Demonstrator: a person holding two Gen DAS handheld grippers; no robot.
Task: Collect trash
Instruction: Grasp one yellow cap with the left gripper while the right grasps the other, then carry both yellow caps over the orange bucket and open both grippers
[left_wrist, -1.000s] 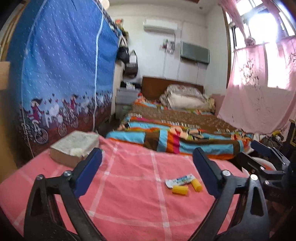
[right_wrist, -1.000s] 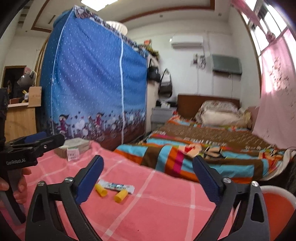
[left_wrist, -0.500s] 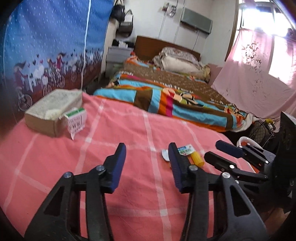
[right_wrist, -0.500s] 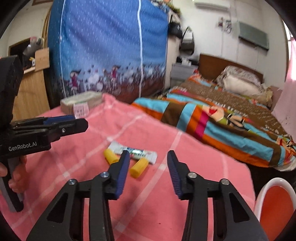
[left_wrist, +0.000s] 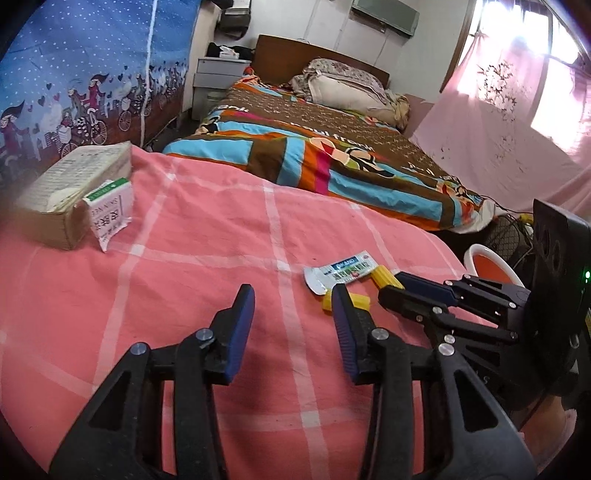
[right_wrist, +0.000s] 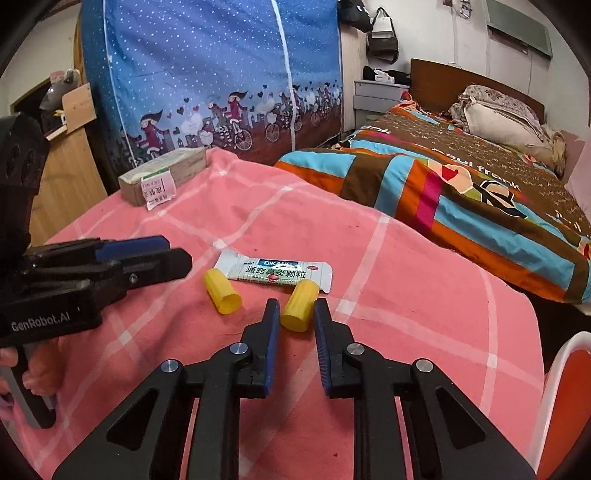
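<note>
**A:** Which step of collecting the trash is this?

**B:** The first pickup, I judge. On a pink cloth with pale white checks (right_wrist: 406, 295), three scraps lie together at mid-frame in the right wrist view. From left to right they are a short yellow plastic cap lying on its side (right_wrist: 221, 295), a flat white sachet with blue and green print (right_wrist: 275, 273), and a second yellow plastic cap (right_wrist: 300, 308) touching the sachet's lower edge.

**A:** And the tongs?

**B:** The left tongs (left_wrist: 291, 295) stand about half open over bare cloth at lower centre of their own view. Their jaws have just been closing, with nothing between them. The first cap lies just beside their right finger. The right tongs (right_wrist: 295, 314), at lower centre, are narrow. Their jaws have just been closing, and the blue pads appear to pinch the second cap from both sides.

**A:** What does the next move call for?

**B:** Probably lifting that cap straight off the cloth without dragging the sachet, then carrying it to the white-rimmed orange bin (right_wrist: 554, 373) at the right edge.
</note>
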